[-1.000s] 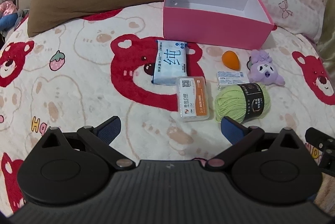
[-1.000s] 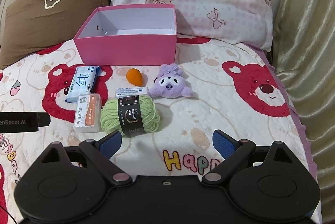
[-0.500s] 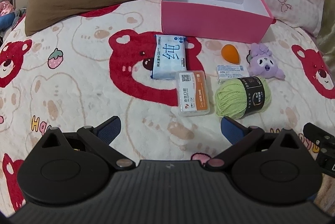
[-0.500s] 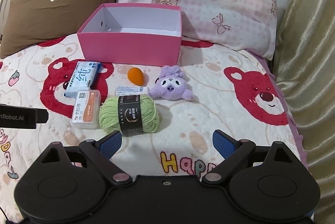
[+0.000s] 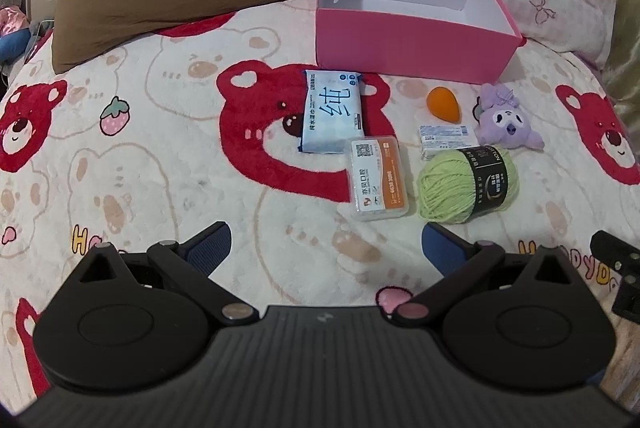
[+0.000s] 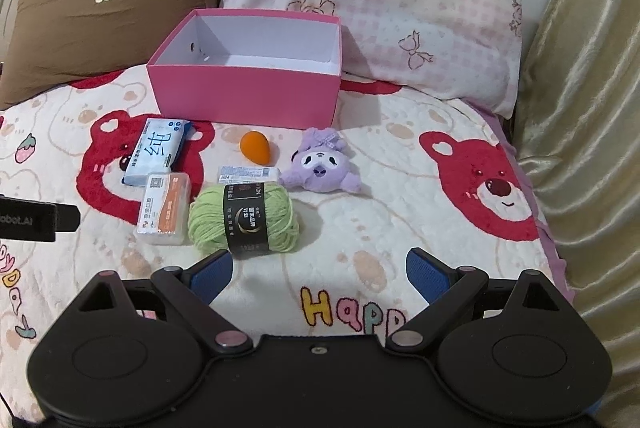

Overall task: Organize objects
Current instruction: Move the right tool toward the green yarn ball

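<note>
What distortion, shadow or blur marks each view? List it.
Left wrist view: fisheye bends the blanket edges; dark corners; the pink box stays sharp. Right wrist view: same bulge; the yarn casts a soft shadow to its right; the curtain shows sheen, no hard glare.

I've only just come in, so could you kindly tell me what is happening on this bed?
A person holds a gripper in each hand above a bear-print blanket. The left gripper and right gripper are both open and hold nothing. Six items lie unsorted before the empty pink cardboard box: a green yarn ball, purple plush toy, orange egg-shaped sponge, blue wipes pack, orange-and-white plastic case and small white packet.
</note>
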